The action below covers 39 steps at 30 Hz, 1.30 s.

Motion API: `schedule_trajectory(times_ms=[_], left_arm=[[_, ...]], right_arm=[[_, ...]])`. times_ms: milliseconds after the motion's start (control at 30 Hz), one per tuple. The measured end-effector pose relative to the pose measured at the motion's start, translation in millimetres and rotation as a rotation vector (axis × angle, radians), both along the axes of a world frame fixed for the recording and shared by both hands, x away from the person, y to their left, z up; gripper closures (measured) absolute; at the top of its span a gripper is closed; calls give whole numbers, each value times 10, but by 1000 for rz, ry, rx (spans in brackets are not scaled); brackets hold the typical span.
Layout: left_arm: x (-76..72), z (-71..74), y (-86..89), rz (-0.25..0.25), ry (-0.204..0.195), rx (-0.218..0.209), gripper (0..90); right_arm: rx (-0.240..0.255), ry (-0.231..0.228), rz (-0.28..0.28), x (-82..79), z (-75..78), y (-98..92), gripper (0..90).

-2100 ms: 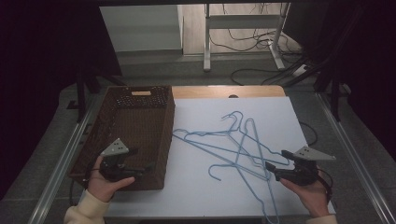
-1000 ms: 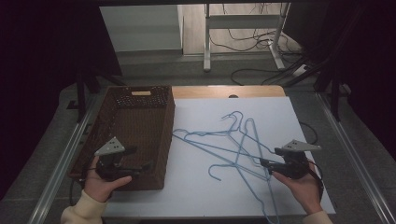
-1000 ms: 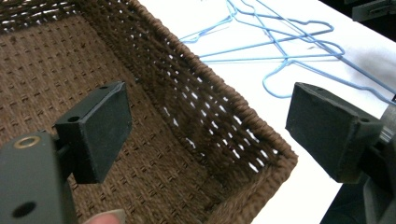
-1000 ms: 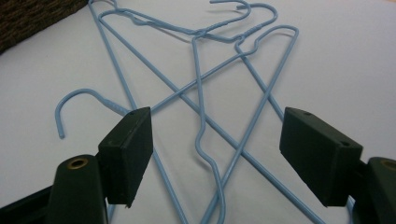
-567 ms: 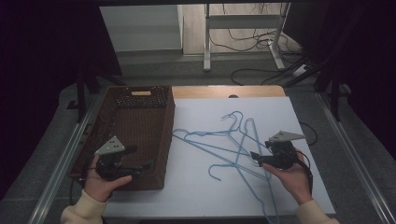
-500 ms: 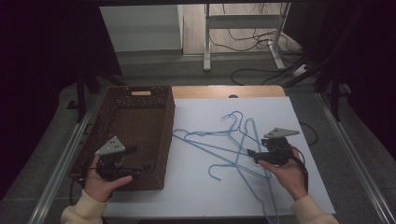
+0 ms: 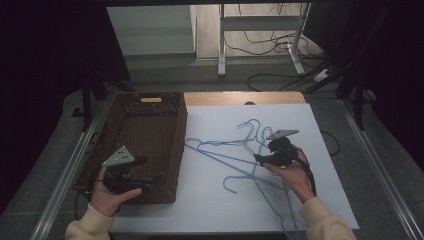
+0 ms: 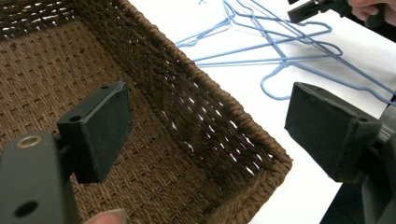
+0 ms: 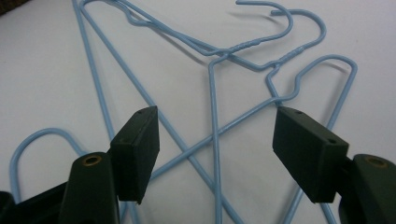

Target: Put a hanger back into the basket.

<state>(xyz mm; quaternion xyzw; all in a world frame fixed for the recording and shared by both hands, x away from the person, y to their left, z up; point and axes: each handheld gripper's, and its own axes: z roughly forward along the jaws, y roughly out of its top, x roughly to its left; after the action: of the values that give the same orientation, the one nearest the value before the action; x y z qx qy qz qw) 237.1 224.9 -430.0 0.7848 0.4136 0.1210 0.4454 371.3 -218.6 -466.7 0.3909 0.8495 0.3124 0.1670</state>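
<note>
white matte tabletop [image 7: 300, 200] | thin blue wire hangers [image 9: 215, 135] | right gripper [image 9: 215, 154] jaws closing, unclamped

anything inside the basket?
No items visible in the basket: the woven floor is bare in both the high and left gripper views. The left gripper hovers over its near corner, covering a small patch there.

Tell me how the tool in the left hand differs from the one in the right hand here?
The left tool hangs over the brown wicker basket, while the right tool hangs over the tangled blue wire hangers. The left tool has the basket's corner below its gap; the right tool has crossed hanger wires there. Both stand open, gripping nothing.
</note>
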Motion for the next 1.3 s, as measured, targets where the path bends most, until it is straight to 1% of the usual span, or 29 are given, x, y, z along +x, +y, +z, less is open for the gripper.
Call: schedule_trajectory(times_ms=[167, 200, 233, 400, 467, 600, 667, 700, 733, 767, 800, 833, 867, 900, 1033, 1100, 1167, 1200, 1233, 1300], left_arm=[[2, -2, 0, 0, 1, 1, 151], [2, -4, 0, -1, 1, 1, 152], [3, -4, 0, -1, 2, 2, 152], [1, -4, 0, -1, 1, 2, 152], [3, -6, 1, -1, 2, 3, 152], [7, -11, -1, -1, 3, 4, 152], [9, -15, -3, -2, 3, 5, 152], [10, -16, -4, -1, 3, 5, 153], [10, -17, -6, 0, 3, 6, 153], [10, -17, -6, 0, 2, 6, 153], [9, -16, -6, 0, 2, 6, 153], [8, -15, -4, 1, 1, 6, 154], [7, -13, -1, 1, 1, 6, 154], [6, -11, 1, 2, 0, 5, 154], [4, -10, 3, 4, 0, 6, 154], [2, -10, 0, 3, -1, 6, 154], [0, -8, -3, 2, -2, 7, 154], [-2, -6, -4, 2, -2, 7, 155], [-3, -3, -4, 2, -4, 7, 155], [-6, 4, 0, 4, -6, 5, 156]], right_arm=[[-31, 19, 11, 140, -71, 85, 357], [-37, 30, 16, 201, -107, 125, 381], [-37, 30, 16, 201, -107, 125, 381], [-66, 85, 35, 350, -214, 225, 422], [-99, 98, 38, 408, -264, 278, 446], [-108, 109, 34, 461, -312, 297, 468], [-115, 122, 32, 497, -337, 303, 500], [-117, 133, 34, 534, -361, 320, 539], [-117, 133, 34, 534, -361, 320, 539], [-129, 144, 42, 558, -385, 340, 585], [-129, 144, 42, 558, -385, 340, 585], [-127, 150, 50, 574, -390, 359, 636], [-129, 154, 55, 577, -386, 368, 662], [-129, 154, 55, 577, -386, 368, 662], [-133, 159, 79, 585, -384, 400, 770], [-133, 155, 80, 584, -386, 405, 838], [-134, 149, 84, 586, -387, 400, 853], [-157, 131, 89, 585, -380, 386, 866], [-159, 129, 104, 585, -377, 375, 868], [-152, 130, 109, 580, -371, 363, 870]])
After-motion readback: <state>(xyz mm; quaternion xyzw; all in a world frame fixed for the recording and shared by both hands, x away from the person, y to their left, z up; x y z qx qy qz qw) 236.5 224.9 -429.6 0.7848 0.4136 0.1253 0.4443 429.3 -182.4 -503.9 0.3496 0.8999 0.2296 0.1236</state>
